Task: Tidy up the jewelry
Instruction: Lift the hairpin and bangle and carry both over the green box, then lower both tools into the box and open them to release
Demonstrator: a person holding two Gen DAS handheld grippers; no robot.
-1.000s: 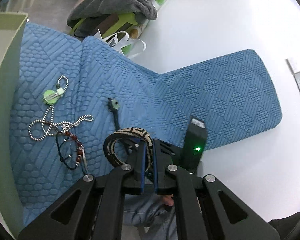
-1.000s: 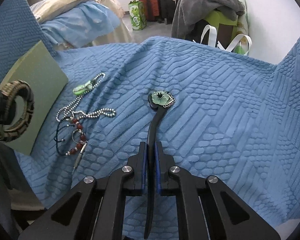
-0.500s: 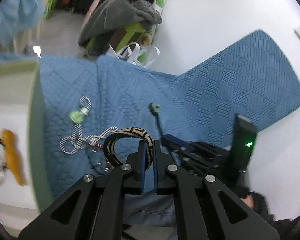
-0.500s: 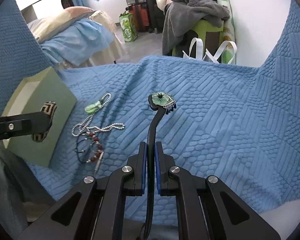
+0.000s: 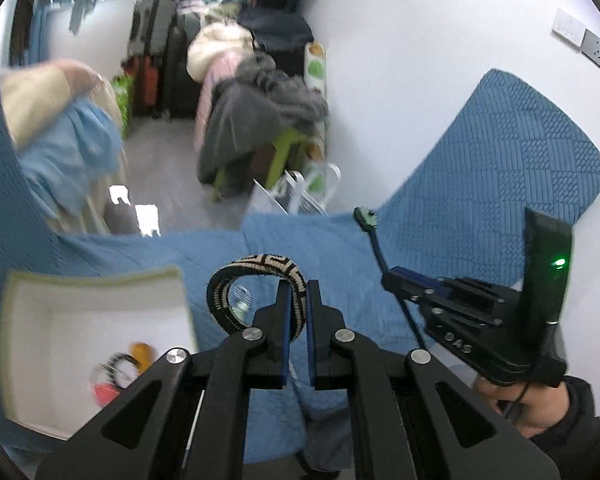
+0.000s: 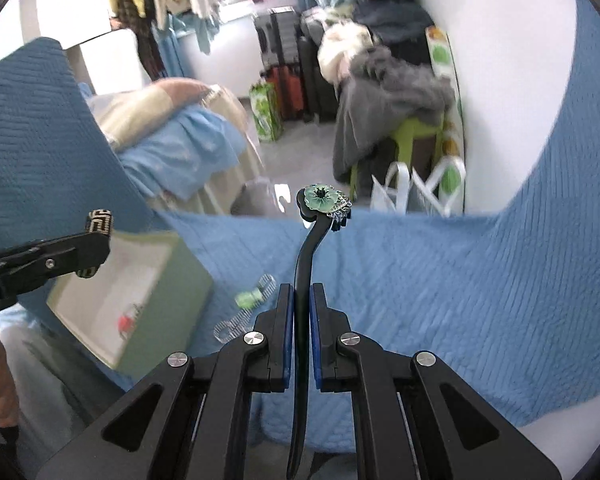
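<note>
A: Why are both pieces up off the blue quilted cloth (image 6: 420, 280)?

B: For the pale green box (image 5: 96, 280), I'd judge. The left hand-held gripper (image 5: 298, 300) pinches the woven bangle (image 5: 256, 268) by its rim; the right hand-held gripper (image 6: 298, 304) is clamped on the black hairpin (image 6: 306, 248) at its stem — flower end up.

A: Anything left?

B: A beaded necklace (image 6: 248, 304) beside the box.

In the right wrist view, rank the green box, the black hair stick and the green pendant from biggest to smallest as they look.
1. Green box, though partly hidden.
2. Black hair stick; held nearest the camera, so it looks enlarged.
3. Green pendant, clearly smallest and blurred.
</note>
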